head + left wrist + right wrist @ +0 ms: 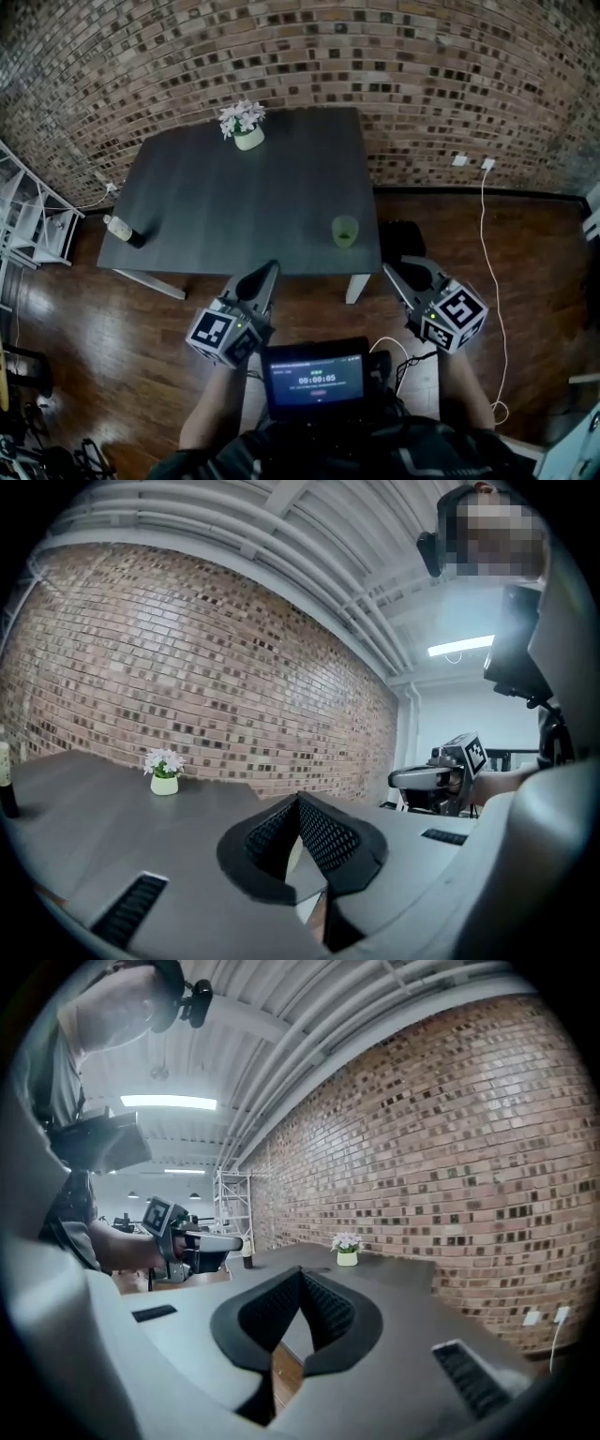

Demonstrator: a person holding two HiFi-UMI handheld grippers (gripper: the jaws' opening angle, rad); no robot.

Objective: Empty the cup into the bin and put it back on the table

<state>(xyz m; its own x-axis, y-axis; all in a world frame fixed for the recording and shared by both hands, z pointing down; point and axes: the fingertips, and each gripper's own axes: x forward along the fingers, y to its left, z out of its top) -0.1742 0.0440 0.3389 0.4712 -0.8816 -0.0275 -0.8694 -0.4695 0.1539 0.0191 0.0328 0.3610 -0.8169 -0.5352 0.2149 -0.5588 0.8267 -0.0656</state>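
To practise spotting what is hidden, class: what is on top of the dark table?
A potted flower at the far edge, a bottle at the left edge, a green cup by the near right corner. Its contents cannot be told.

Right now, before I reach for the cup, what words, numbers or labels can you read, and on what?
"00:00:05", as best it reads: on the screen at the person's chest; its smaller lines are too blurred.
Label on the bottle: too small to read.
Cubes on the left gripper and right gripper: square patterns only, no letters.
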